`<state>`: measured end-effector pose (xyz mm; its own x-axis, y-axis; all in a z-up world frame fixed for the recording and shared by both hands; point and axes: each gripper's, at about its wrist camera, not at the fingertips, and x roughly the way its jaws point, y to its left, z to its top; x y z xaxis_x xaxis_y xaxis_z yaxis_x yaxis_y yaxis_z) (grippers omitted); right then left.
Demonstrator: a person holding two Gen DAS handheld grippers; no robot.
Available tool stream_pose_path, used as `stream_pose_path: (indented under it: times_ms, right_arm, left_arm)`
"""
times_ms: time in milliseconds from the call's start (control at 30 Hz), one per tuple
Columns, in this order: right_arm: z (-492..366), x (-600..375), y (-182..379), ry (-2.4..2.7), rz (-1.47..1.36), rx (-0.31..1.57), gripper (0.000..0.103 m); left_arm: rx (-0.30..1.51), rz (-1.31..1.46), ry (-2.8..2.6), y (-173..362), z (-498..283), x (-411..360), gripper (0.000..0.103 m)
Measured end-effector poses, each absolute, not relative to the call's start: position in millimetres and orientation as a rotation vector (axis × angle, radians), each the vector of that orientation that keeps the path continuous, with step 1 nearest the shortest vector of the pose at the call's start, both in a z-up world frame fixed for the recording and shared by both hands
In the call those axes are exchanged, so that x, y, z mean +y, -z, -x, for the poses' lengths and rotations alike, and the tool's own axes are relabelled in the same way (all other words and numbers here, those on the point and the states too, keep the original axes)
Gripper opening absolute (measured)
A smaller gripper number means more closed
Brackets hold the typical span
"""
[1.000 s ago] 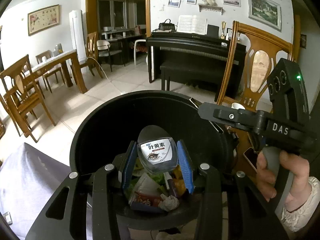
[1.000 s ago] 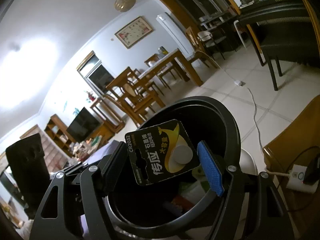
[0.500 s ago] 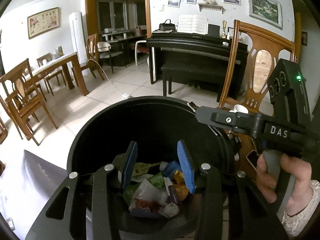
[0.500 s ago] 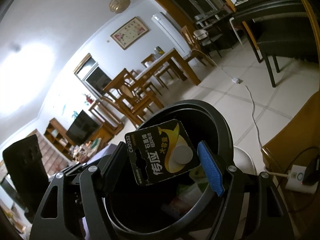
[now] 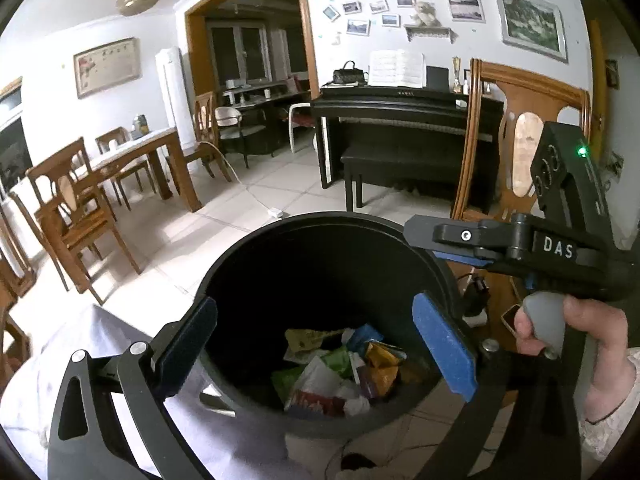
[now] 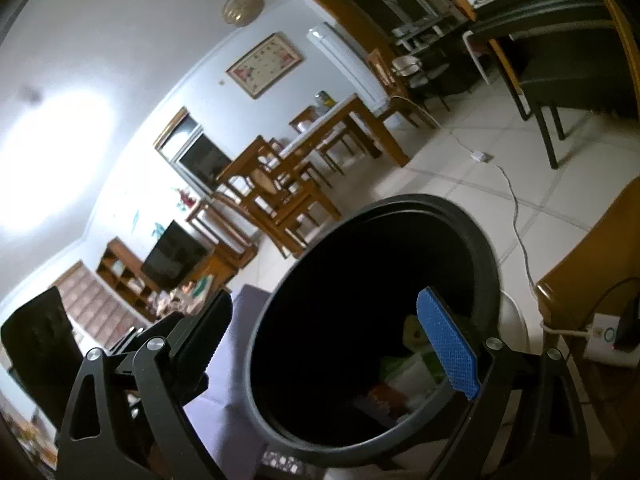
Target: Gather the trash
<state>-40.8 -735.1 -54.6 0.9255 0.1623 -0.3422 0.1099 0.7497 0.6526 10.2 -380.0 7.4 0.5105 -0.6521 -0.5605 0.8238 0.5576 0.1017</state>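
The bin's (image 6: 472, 240) depth is dark in the right wrist view, and only a few pale and green scraps show low beside the blue pad. Both tools are held above the bin mouth. The left tool (image 5: 320, 344) is released, jaws spread wide and empty. The right tool (image 6: 332, 344) is likewise spread with nothing between its pads; in the left view a hand (image 5: 580, 344) grips its handle at the bin's right. Trash (image 5: 340, 368), crumpled wrappers and packets, lies heaped at the bin's bottom.
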Motion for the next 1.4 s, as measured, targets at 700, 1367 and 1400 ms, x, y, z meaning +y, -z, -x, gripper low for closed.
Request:
stream_pose_path:
  times_ms: [700, 1367, 1400]
  right_arm:
    - [-32.9, -422.0, -22.2, -0.366, -0.303, 0.551, 0.098]
    - [-60.8, -285.4, 7.7, -0.361, -0.087, 0.378, 0.098]
    - [-59.9, -279.8, 10.0, -0.368, -0.075, 0.384, 0.098]
  left_arm:
    - [0.487, -0.143, 0.215, -26.4, -6.4, -78.5, 0.098]
    - [0.512, 0.067, -0.007, -4.9, -7.7, 27.3, 0.098]
    - [0.518, 0.071, -0.009, -3.8, -8.1, 28.8, 0.098]
